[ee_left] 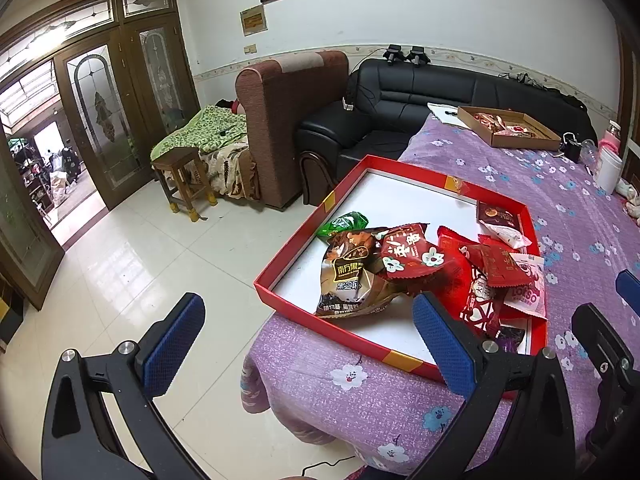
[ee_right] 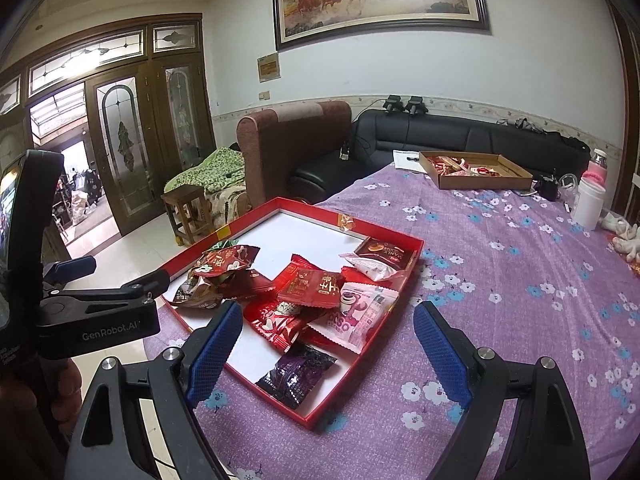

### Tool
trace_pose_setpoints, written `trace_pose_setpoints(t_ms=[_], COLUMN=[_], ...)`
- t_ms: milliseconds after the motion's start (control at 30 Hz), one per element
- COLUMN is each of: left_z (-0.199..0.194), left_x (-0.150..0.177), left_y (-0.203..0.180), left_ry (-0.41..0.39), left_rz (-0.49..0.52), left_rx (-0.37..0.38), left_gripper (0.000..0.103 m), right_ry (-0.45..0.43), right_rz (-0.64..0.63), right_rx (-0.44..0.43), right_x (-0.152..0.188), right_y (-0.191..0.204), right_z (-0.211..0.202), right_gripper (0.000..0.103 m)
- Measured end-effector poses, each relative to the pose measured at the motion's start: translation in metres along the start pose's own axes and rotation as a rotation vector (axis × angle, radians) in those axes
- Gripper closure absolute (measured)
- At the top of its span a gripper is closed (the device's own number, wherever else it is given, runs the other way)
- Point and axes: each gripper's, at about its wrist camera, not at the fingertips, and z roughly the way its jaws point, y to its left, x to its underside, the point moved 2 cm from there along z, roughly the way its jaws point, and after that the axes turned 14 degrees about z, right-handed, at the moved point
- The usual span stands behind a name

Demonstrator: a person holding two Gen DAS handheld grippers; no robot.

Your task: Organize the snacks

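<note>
Both my grippers hover with fingers spread wide, holding nothing, over the red snack tray [ee_right: 362, 376].

My left gripper [ee_left: 308, 344] sits at the tray's 7 o'clock corner; my right gripper [ee_right: 328, 344], fingers apart, hangs over its near edge. Snacks lie heaped inside: a brown bag [ee_left: 348, 276] printed in Chinese characters, a pink "LOTSO" packet [ee_right: 360, 312], a purple packet [ee_right: 296, 372] nearest me, and a dark packet [ee_right: 386, 256] at 1 o'clock whose label I cannot make out. "GenRobot.AI" is printed on the left gripper's body.
</note>
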Motion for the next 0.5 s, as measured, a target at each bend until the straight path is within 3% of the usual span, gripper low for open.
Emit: trace_pose_setpoints(t_ms=[500], left_z=[0.0001], left_x=[0.0002], left_y=[-0.0026], left_ry=[0.005], left_rz=[0.001], left_rx=[0.007], left_gripper=[0.000], right_ry=[0.006], right_rz=[0.013], right_rx=[-0.003], right_x=[0.0024], right_y=[-0.0016], right_z=[-0.0002], right_gripper=[0.014])
